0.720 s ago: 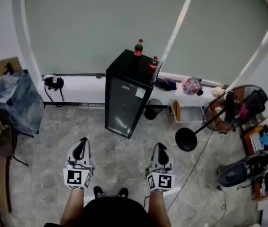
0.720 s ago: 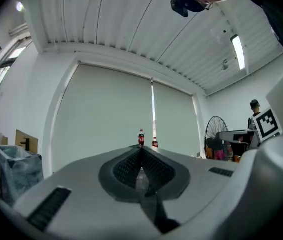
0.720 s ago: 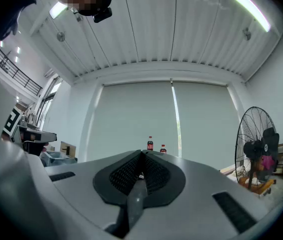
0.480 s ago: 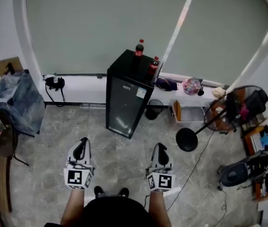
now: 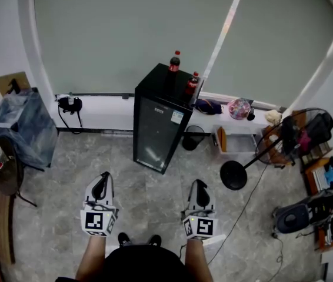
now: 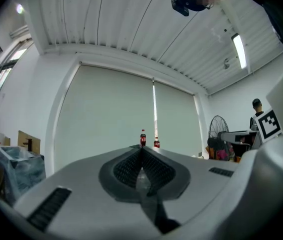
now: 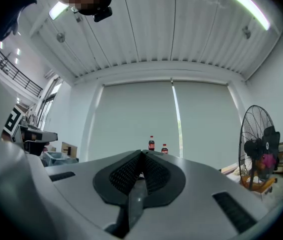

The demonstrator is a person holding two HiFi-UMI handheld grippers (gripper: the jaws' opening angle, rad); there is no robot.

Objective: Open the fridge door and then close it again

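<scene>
Grey stone floor [image 5: 155,192] below pale blinds. The left gripper [image 5: 102,177] has its jaws pressed together on nothing, and so has the right gripper [image 5: 199,183]. Both are held side by side, well apart from the black fridge [image 5: 157,125] ahead, its glass door closed, with 2 cola bottles [image 5: 175,60] on top. Against the earlier frame the grippers have kept their place, and the fridge sits slightly further right in the head view.

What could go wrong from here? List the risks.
1. Two cola bottles stand on the fridge; a hard pull on its door may topple them.
2. A cable trails over the floor near the fan, on the right: a possible trip hazard.
3. The left gripper and right gripper have their jaws together; they must open first.
</scene>
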